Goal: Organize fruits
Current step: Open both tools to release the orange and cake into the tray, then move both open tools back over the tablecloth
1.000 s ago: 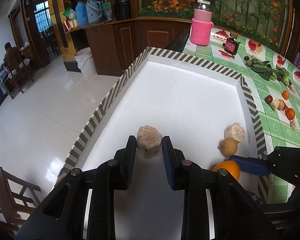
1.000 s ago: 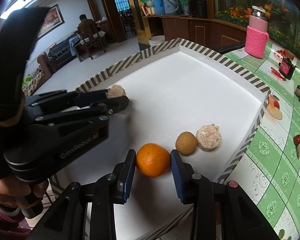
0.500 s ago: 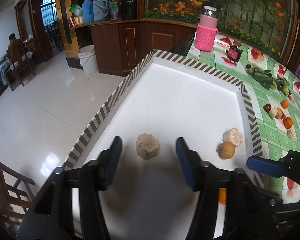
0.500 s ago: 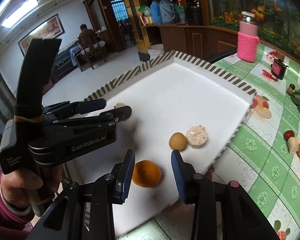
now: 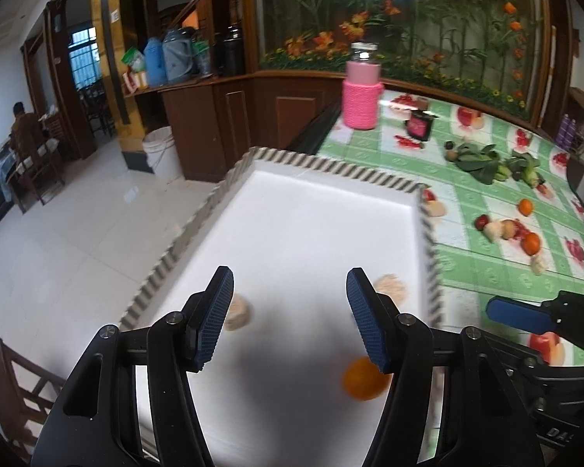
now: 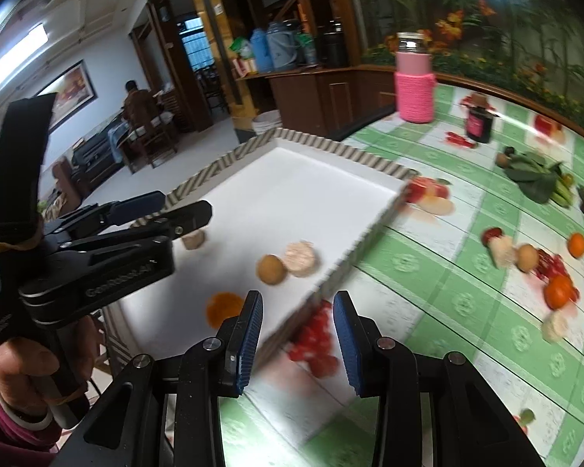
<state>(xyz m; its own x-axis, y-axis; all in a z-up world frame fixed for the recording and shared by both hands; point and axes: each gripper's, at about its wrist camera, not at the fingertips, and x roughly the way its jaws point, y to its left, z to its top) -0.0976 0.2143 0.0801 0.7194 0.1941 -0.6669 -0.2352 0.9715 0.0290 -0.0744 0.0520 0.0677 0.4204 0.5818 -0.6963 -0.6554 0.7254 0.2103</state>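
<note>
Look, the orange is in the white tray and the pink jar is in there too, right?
Not quite. The orange does lie in the white tray, but the pink jar is not in it. The right wrist view shows the jar standing on the green tablecloth, beyond the tray's far corner.

Far ahead of my jaws stood a dark wooden counter (image 5: pixel 229 116); left of them, a glossy white floor (image 5: pixel 70 241) and a lit ceiling lamp (image 6: pixel 13 56).
</note>
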